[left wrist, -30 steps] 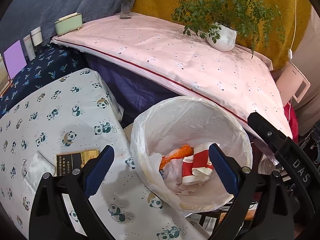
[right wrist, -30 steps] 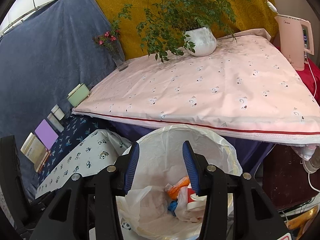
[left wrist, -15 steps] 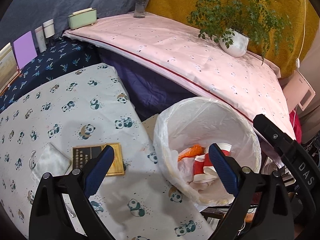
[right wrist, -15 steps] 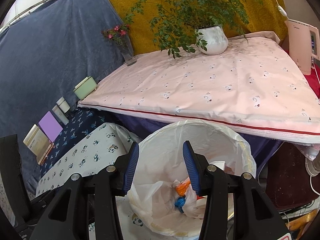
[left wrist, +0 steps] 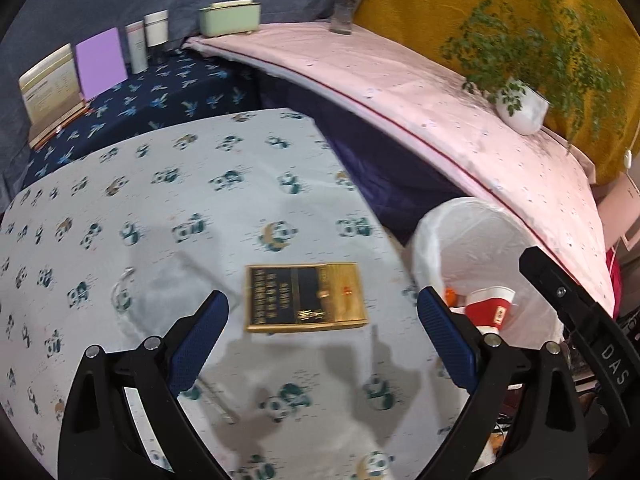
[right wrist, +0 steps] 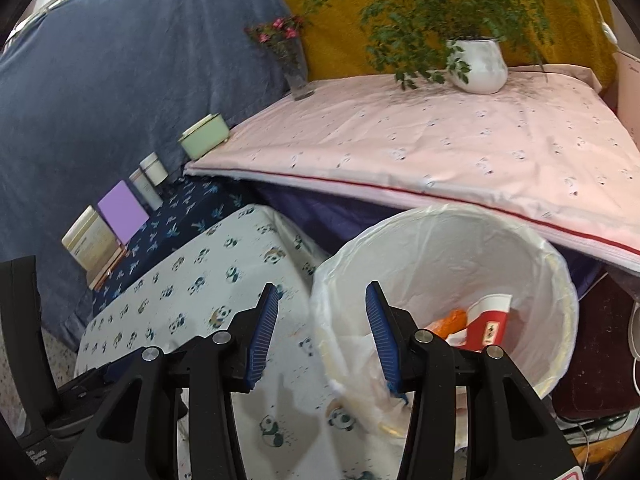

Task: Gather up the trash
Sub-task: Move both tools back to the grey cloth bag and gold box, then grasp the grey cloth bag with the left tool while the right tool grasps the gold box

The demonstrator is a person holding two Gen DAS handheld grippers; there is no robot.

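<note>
A black and gold flat packet point(left wrist: 306, 298) lies on the panda-print tablecloth point(left wrist: 160, 208). A clear plastic wrapper point(left wrist: 156, 284) lies left of it. My left gripper point(left wrist: 322, 334) is open and empty, just above the table, its fingers either side of the packet's near edge. A white-lined trash bin point(left wrist: 472, 232) stands off the table's right edge and holds a red and white paper cup point(left wrist: 490, 306) and orange scraps. My right gripper point(right wrist: 322, 330) is open and empty over the near left rim of the bin point(right wrist: 532, 248), where the cup point(right wrist: 490, 322) shows.
A pink-covered table point(left wrist: 440, 96) behind the bin carries a white potted plant point(left wrist: 520, 106), a flower vase point(left wrist: 346, 8) and a green box point(left wrist: 228, 18). Books and jars point(left wrist: 100, 60) stand on a dark blue cloth at the back left. A pink kettle point(right wrist: 628, 84) stands at far right.
My left gripper has swung left from over the bin to over the table, bringing the black and gold packet between its fingers. My right gripper shifted slightly left toward the bin's rim.
</note>
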